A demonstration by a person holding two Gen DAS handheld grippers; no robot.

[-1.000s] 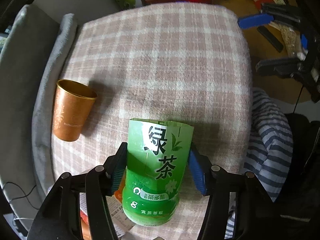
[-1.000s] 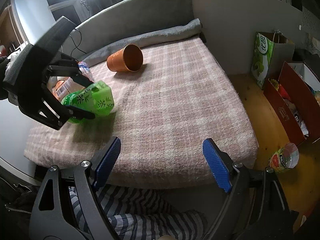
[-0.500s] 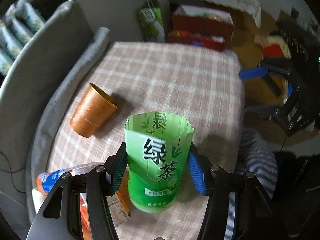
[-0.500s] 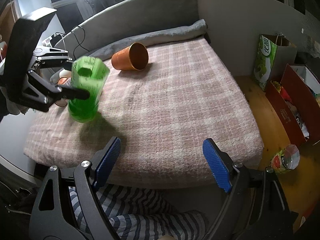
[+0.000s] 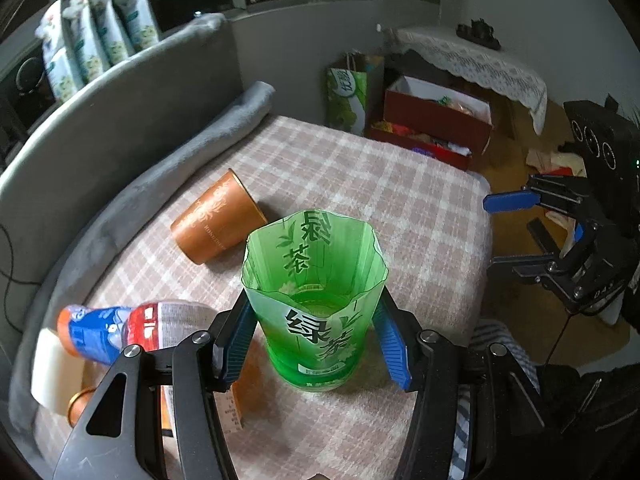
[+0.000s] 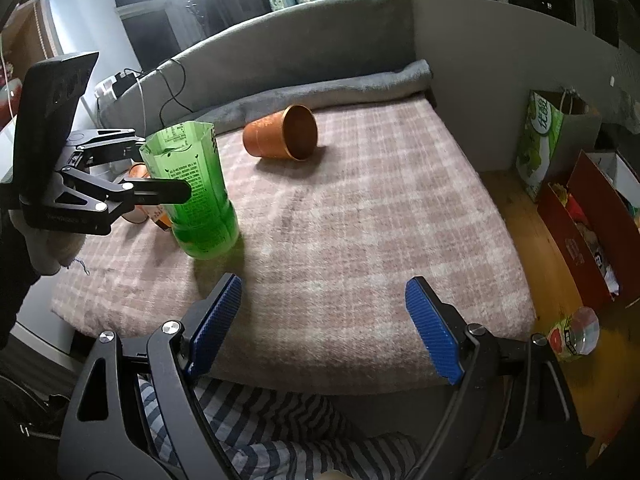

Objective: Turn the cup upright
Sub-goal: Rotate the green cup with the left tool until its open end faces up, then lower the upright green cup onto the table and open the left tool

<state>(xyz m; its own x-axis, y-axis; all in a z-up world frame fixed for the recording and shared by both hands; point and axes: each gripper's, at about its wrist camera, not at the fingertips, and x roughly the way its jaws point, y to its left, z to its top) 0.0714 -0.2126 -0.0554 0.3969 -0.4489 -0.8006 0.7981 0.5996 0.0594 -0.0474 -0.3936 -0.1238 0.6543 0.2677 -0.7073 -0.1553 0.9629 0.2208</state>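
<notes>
A green cut-off bottle cup with Chinese lettering stands upright, mouth up, on the checked pink blanket. My left gripper has its blue pads on both sides of the cup, jaws parted a little wider than the cup's lower body. The right wrist view shows the cup resting on the blanket with the left gripper beside it. An orange cup lies on its side behind it, also in the right wrist view. My right gripper is open and empty over the blanket's near edge.
A plastic bottle with a red and blue label lies at the left of the green cup. A grey rolled blanket lines the far edge. A green bag and a red box stand on the floor beyond.
My left gripper has turned the green cup from lying tilted to upright and set it down on the blanket. Its jaws have loosened. The right gripper has stayed still.
</notes>
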